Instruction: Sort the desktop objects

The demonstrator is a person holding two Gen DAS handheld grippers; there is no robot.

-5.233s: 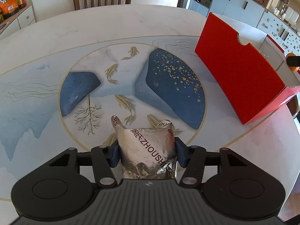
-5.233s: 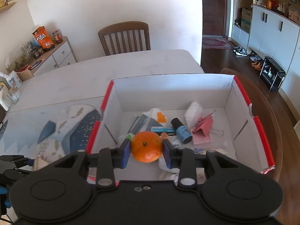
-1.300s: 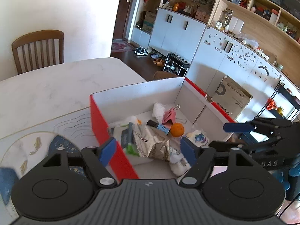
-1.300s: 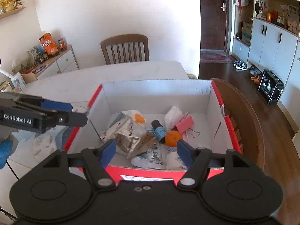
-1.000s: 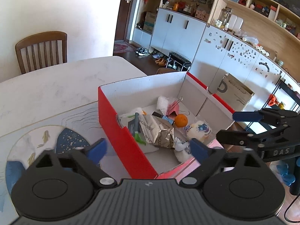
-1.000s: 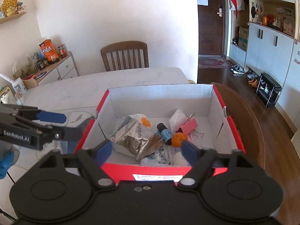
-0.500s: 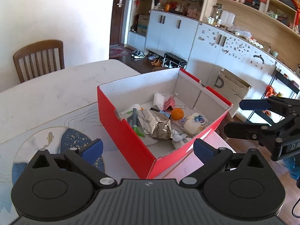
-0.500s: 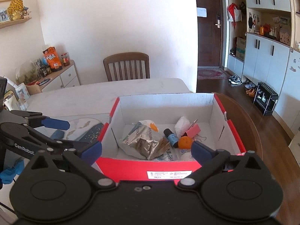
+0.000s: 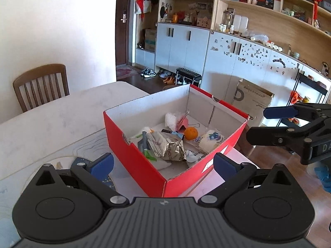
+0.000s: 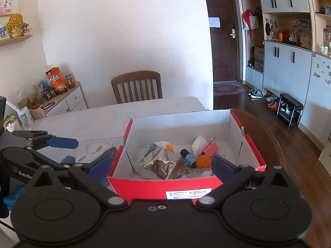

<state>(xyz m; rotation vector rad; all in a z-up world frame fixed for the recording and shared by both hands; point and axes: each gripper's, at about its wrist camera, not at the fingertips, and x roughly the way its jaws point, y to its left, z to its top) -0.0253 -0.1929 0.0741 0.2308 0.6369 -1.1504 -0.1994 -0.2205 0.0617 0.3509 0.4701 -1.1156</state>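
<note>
Left wrist view — silver foil packet (image 9: pixel 165 145) in red box (image 9: pixel 136 161) reads "ZHOUSHI".

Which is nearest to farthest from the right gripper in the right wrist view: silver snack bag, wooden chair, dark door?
1. silver snack bag, inside the red box, just ahead.
2. wooden chair, beyond the table's far edge.
3. dark door, back right.

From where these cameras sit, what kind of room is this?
Most likely a home dining and entry area: a wooden dining chair at a marble-look table, a front door, and a shoe rack by storage cabinets.
</note>
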